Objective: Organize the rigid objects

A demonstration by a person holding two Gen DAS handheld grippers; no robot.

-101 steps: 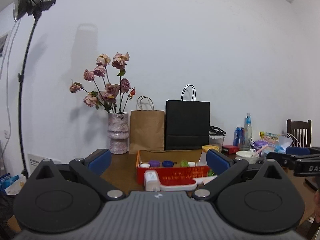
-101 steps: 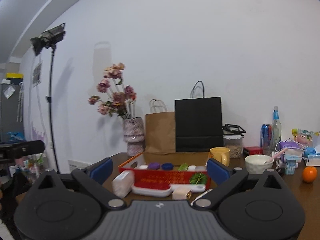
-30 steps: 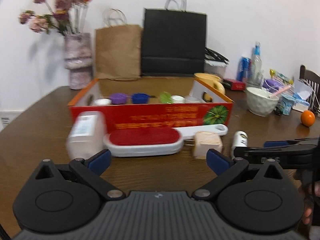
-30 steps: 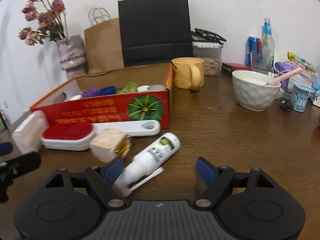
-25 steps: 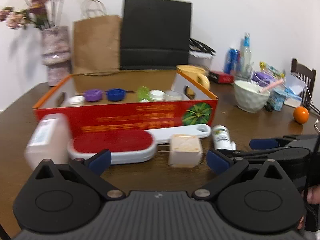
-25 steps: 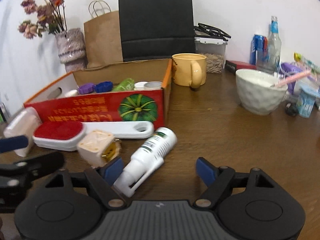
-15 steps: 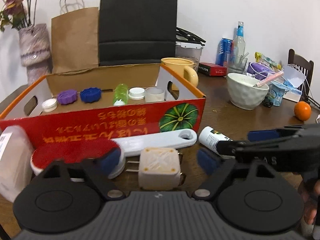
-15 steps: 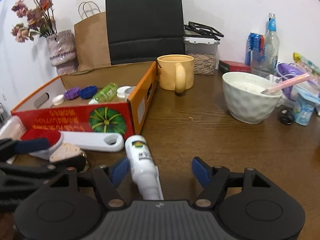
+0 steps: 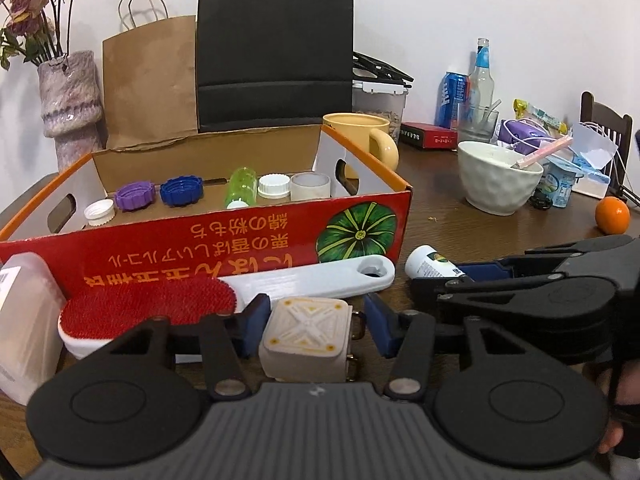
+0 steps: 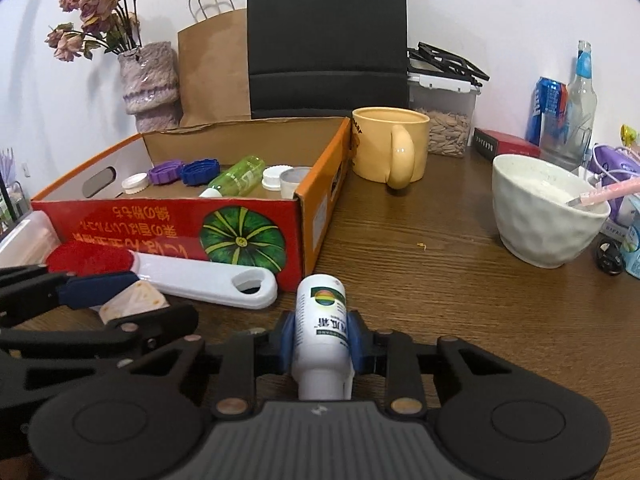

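Observation:
A red and orange cardboard box holds bottle caps, a green bottle and small white jars. In front of it lie a red-bristled white brush and a clear plastic container. My left gripper has its blue pads on either side of a cream plug adapter on the table, closing on it with a small gap on the right. My right gripper is shut on a white spray bottle lying on the table; that bottle also shows in the left wrist view.
A yellow mug, white bowl with a pink spoon, seed container, can and glass bottle stand right of the box. Paper bags and a flower vase stand behind. An orange lies far right.
Both grippers dropped from looking at the wall to the table. The left closed in around the plug adapter. The right closed onto the white spray bottle.

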